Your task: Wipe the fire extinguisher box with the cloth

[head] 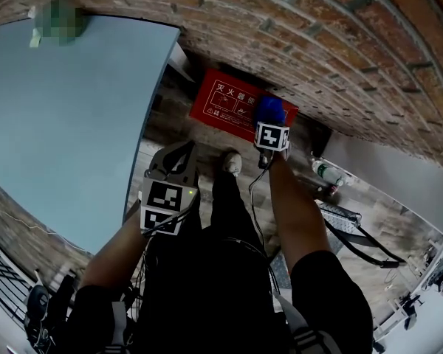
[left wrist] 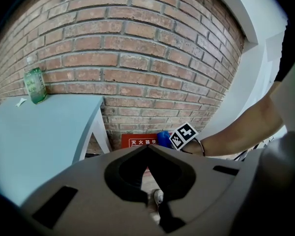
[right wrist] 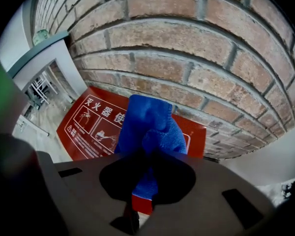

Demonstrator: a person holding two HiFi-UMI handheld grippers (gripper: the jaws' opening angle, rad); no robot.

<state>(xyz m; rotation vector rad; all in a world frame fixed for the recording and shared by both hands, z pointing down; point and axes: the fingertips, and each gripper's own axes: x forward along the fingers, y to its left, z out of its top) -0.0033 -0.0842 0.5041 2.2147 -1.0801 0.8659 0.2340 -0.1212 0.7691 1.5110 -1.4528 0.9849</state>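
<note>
The red fire extinguisher box [head: 225, 103] stands on the floor against the brick wall; its red top with white print [right wrist: 91, 124] fills the right gripper view. My right gripper [head: 269, 120] is shut on a blue cloth [right wrist: 150, 127], and the cloth lies over the box's top near its right half. The cloth [head: 269, 110] shows as a blue bunch above the marker cube. My left gripper [head: 179, 157] hangs back over the floor, shut with nothing between its jaws; in its own view the box [left wrist: 139, 141] and blue cloth [left wrist: 163, 137] are small and far off.
A light blue table [head: 66, 116] stands at the left with a green bottle [left wrist: 35, 85] on its far corner by the wall. A plastic bottle [head: 326, 172] and black metal frames [head: 354, 227] lie on the floor to the right. My shoe [head: 232, 161] is near the box.
</note>
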